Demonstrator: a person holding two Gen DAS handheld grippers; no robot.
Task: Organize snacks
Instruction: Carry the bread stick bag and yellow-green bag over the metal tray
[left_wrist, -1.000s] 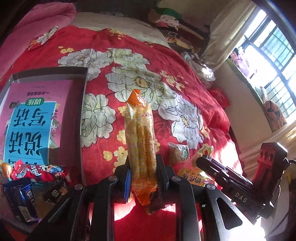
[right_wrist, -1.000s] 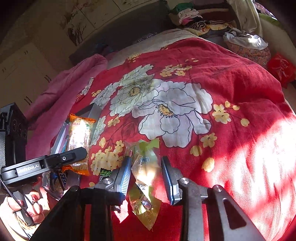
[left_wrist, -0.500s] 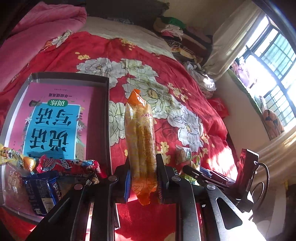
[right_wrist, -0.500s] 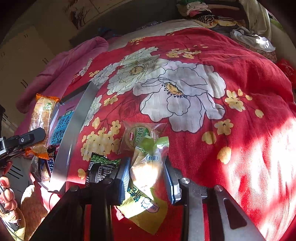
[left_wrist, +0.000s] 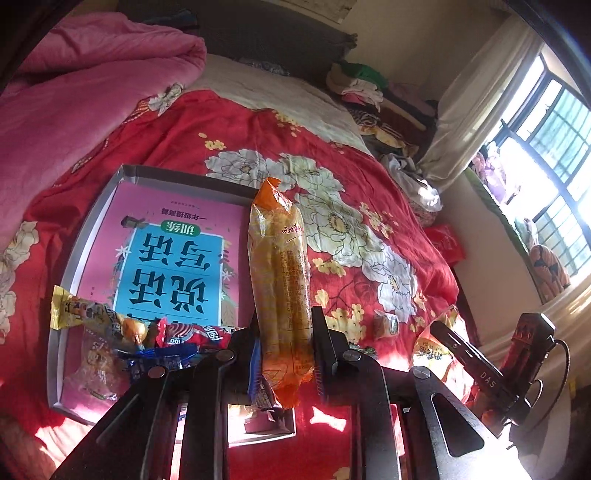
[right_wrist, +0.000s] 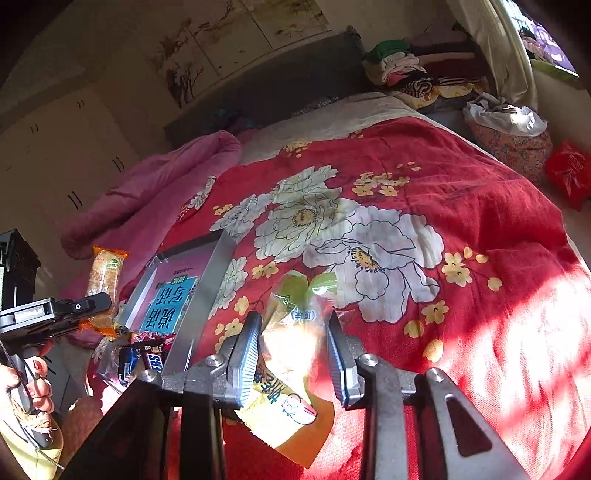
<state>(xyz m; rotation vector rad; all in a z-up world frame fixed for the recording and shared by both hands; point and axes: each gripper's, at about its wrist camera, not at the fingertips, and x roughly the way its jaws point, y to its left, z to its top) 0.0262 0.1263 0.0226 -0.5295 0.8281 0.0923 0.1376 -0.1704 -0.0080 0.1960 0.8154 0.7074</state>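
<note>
My left gripper (left_wrist: 286, 328) is shut on a long orange snack packet (left_wrist: 280, 266), held upright in the air over the right wall of a grey tray (left_wrist: 79, 236). The tray lies on the red flowered bedspread (left_wrist: 369, 192) and holds a pink and blue book (left_wrist: 173, 266). Several wrapped snacks (left_wrist: 184, 334) lie at its near end. My right gripper (right_wrist: 293, 332) is shut on a clear yellow-and-green packet (right_wrist: 291, 343), above the bedspread to the right of the tray (right_wrist: 207, 291). The right wrist view shows the left gripper (right_wrist: 79, 306) with its orange packet (right_wrist: 105, 273).
A small wrapped snack (left_wrist: 384, 325) lies on the bedspread between the grippers. A pink quilt (left_wrist: 74, 103) is bunched at the far left. Piled clothes (left_wrist: 369, 85) sit at the head of the bed, a window (left_wrist: 546, 155) at the right. A hand (right_wrist: 33, 384) grips the left handle.
The left gripper carried the orange packet leftward and up, from beside the tray to over its right wall. The right gripper rose with its packet; the loose snacks under it dropped from its view.
</note>
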